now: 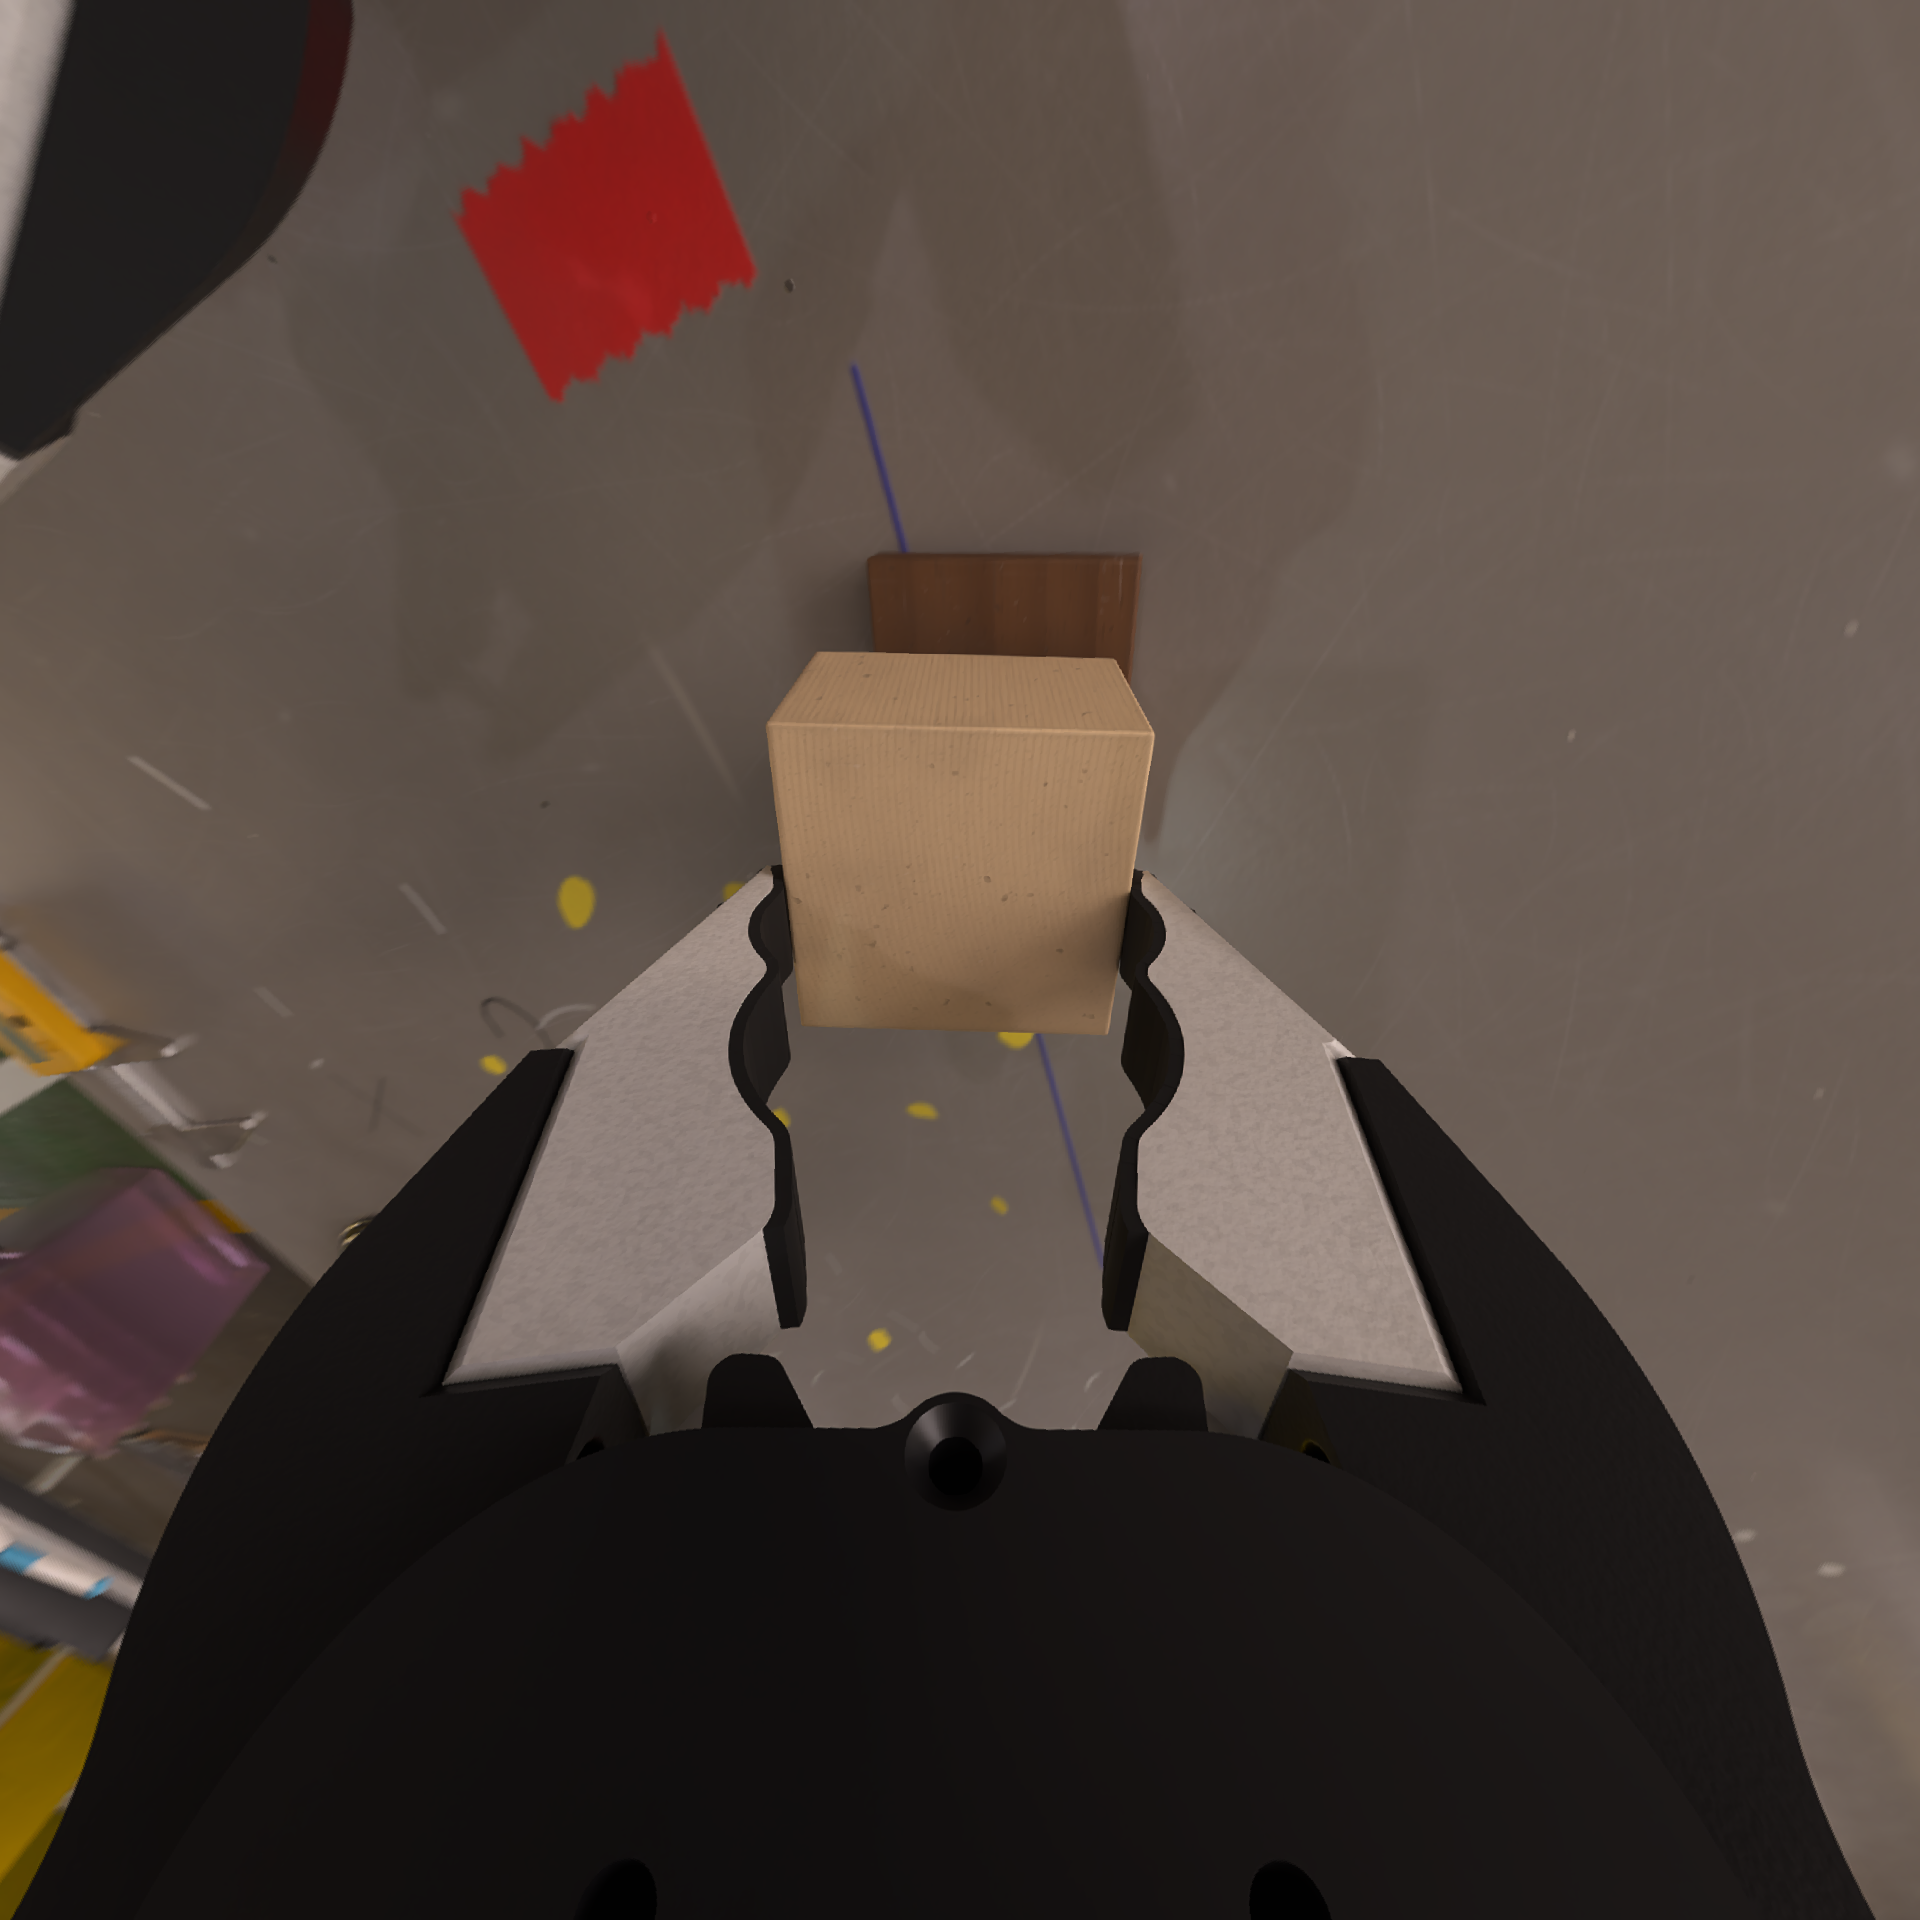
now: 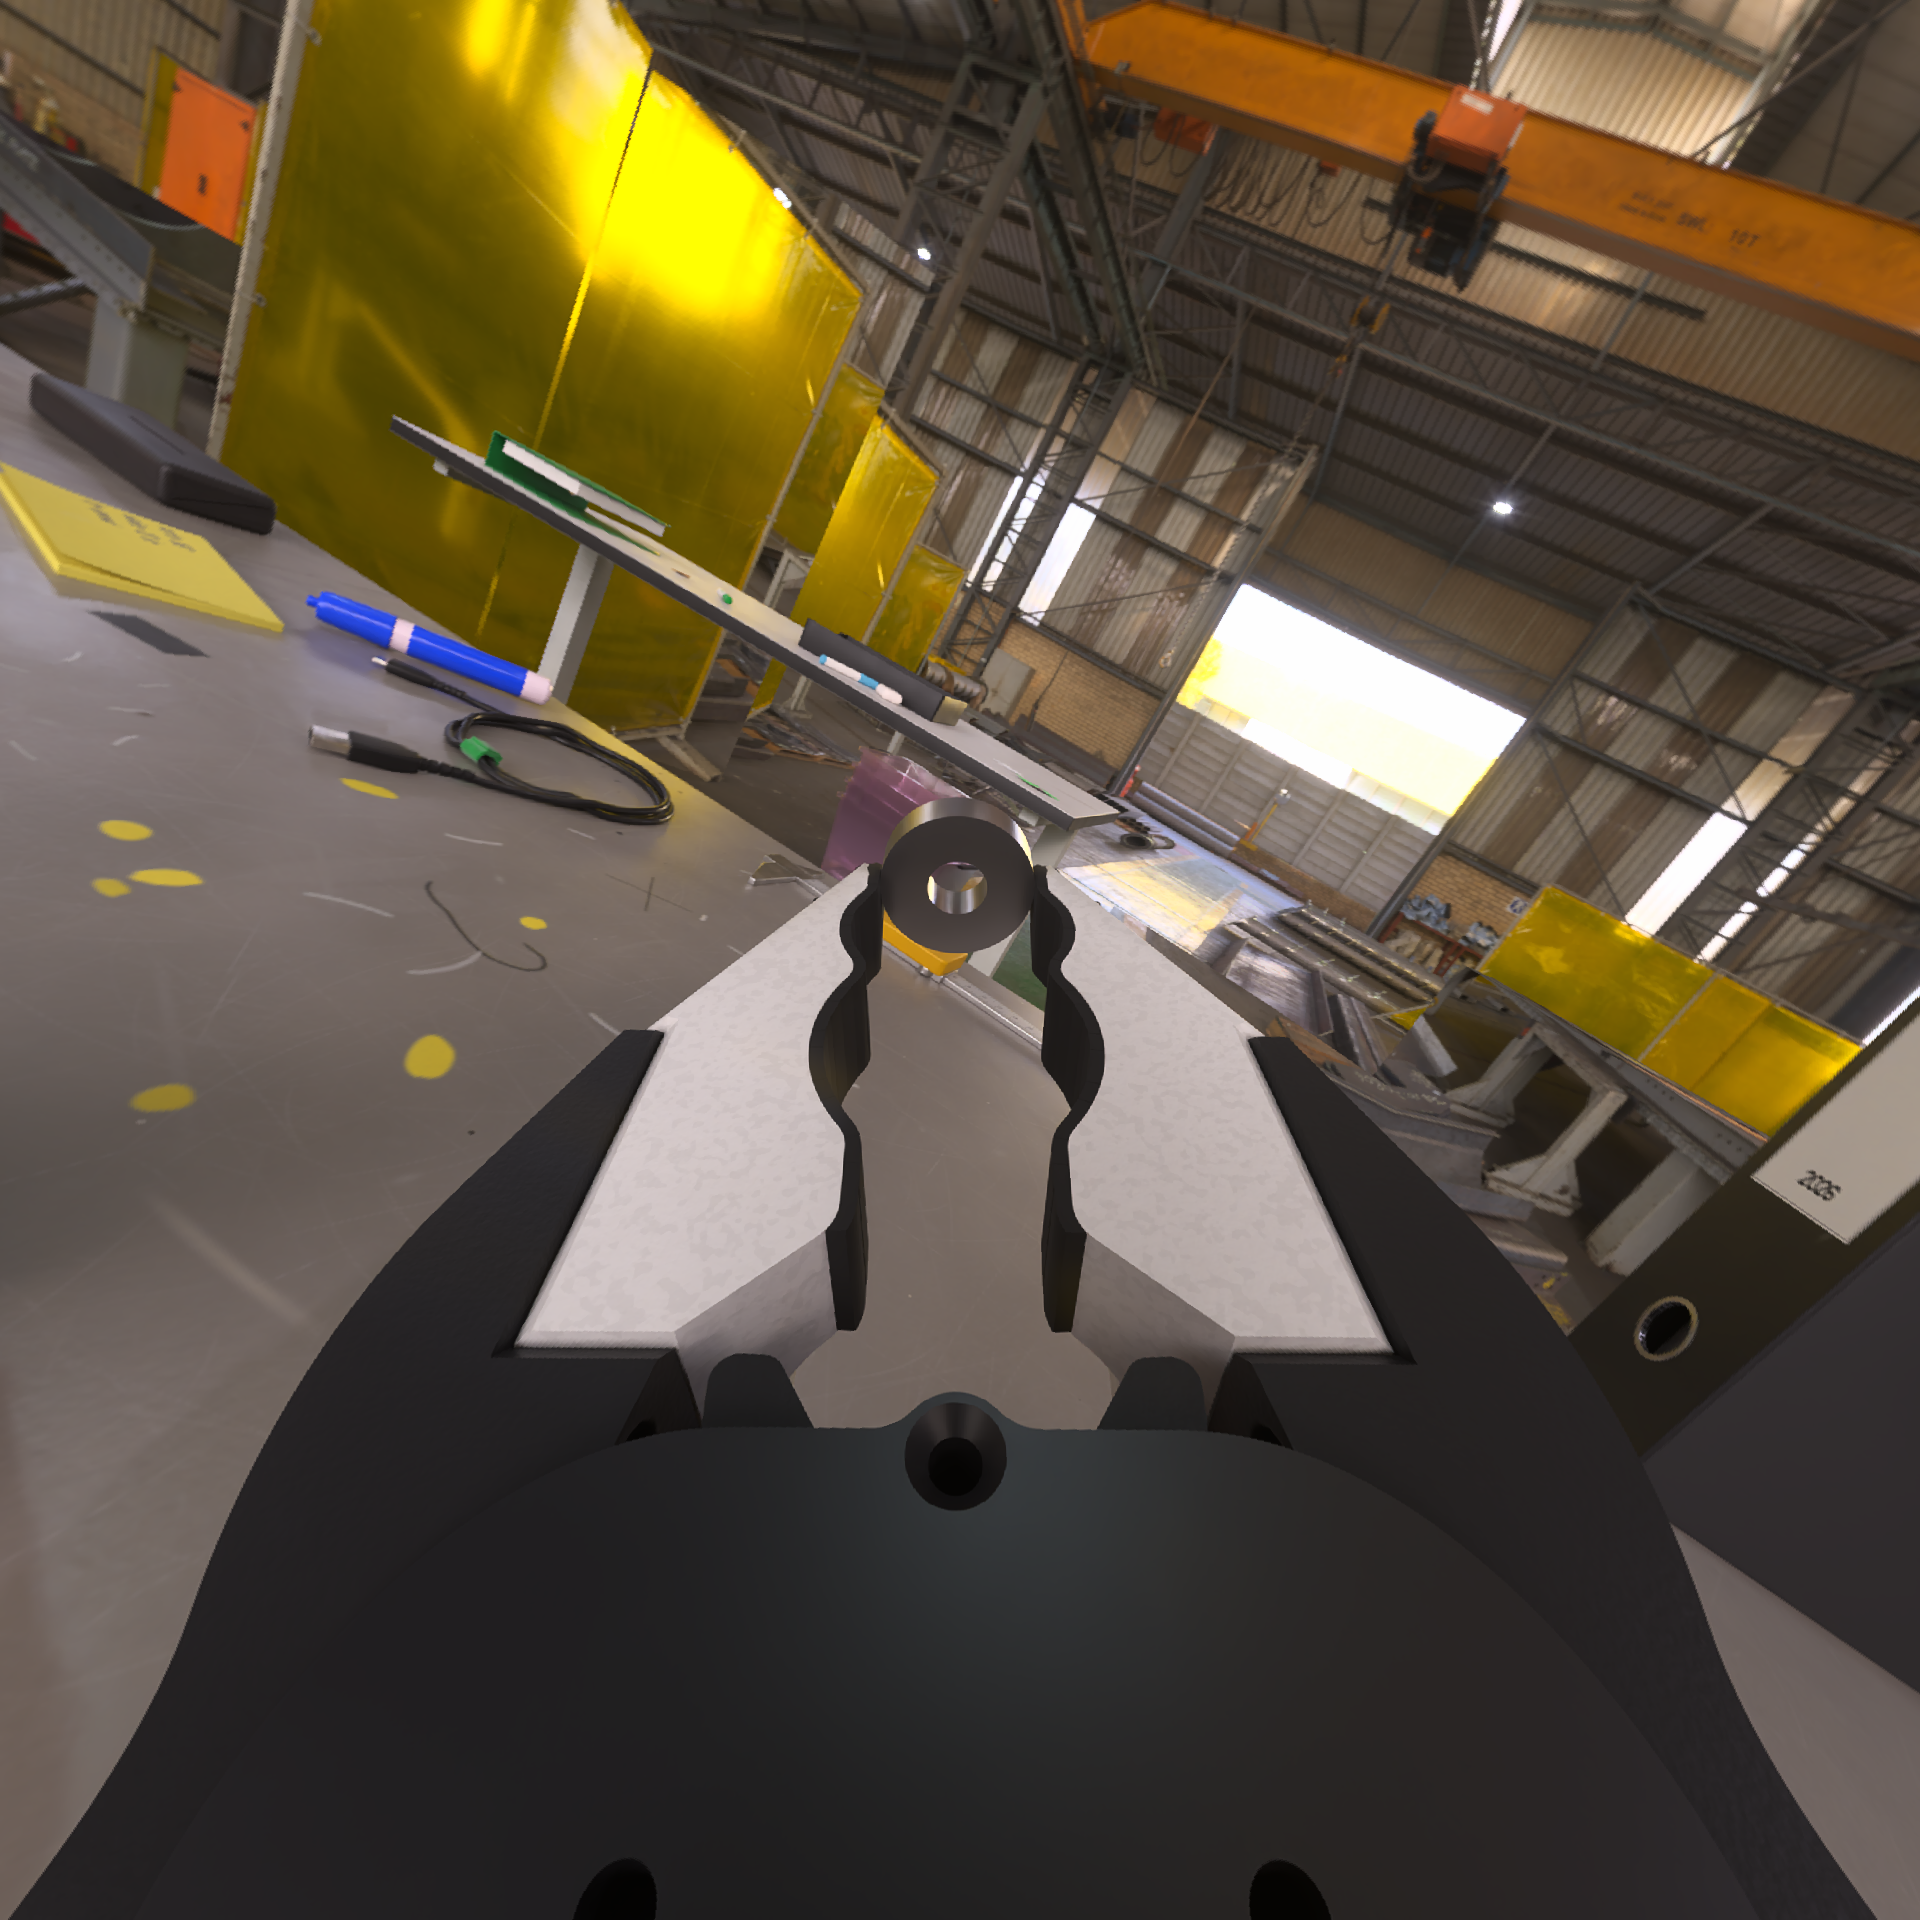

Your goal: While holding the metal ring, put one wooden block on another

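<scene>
- While the pale wooden block sits pinched between the fingertips of the left gripper, its near lower half is all the pads touch; most of the cube juts forward past them.
- Just beyond and partly hidden behind it lies the dark wooden block, flat on the grey table. From the left wrist view the dark block is straight ahead along the fingers and offset a little to the right, so the carried cube looks nearly above it; whether the two touch I cannot tell.
- The left gripper is plainly the nearer one, and the placing falls to it.
- Off to the side, the right gripper is closed narrowly on the metal ring, the ring's hole facing back toward the camera, held clear above the table edge.
- Farther out on the table are a red patch, a blue marker and a coiled black cable.
</scene>
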You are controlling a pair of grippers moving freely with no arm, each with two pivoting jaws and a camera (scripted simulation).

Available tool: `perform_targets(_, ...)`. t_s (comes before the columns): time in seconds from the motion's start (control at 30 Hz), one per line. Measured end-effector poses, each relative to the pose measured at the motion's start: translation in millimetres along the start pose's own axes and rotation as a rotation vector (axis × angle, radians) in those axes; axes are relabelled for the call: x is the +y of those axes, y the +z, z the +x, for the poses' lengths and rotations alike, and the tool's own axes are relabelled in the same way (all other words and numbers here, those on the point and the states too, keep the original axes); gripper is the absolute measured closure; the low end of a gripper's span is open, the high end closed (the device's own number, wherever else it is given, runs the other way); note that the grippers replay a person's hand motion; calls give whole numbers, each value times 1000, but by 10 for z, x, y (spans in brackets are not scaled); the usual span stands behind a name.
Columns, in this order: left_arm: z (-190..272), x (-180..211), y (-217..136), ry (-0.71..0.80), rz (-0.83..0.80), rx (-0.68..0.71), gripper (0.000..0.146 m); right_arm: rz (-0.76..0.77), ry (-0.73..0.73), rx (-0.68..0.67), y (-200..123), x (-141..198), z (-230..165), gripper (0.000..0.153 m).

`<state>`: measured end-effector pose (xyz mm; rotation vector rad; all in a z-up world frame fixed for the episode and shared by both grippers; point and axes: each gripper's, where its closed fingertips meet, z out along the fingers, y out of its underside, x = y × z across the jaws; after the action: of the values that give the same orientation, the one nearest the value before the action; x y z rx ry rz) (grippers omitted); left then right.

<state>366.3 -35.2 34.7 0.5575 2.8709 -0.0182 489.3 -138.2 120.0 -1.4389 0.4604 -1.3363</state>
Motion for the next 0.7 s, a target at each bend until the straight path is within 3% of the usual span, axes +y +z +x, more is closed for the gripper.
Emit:
perform_targets(0.1, 23, 0, 66, -59, 23, -16, 82, -2, -15, -26, 8, 5, -55, 125)
perform_targets(0.17, 27, 128, -68, -122, 2, -91, 45, -3, -9, -33, 3, 10, -61, 125)
perform_targets(0.2, 32, 245, -218, -148, -22, -160, 36, -5, 0, -33, 0, 15, -56, 125)
perform_targets(0.3, 81, 885, -908, -275, -155, -496, 40, -5, 32, -33, 5, 25, -31, 125)
perform_targets(0.4, 442, 1876, -1476, -660, -322, -685, 50, -12, 30, -28, 41, 38, -34, 125)
perform_targets(0.47, 895, 2510, -1545, -1080, -387, -634, 50, -16, 10, -35, 53, 38, -63, 125)
perform_targets(0.53, 1280, 2869, -1373, -1449, -332, -493, 51, -16, -3, -39, 53, 35, -82, 125)
perform_targets(0.6, 1481, 3055, -1120, -1597, -215, -358, 53, -17, -2, -42, 49, 35, -85, 125)
perform_targets(0.7, 1753, 3394, -808, -1712, -290, -292, 61, -11, 5, -45, 41, 29, -83, 125)
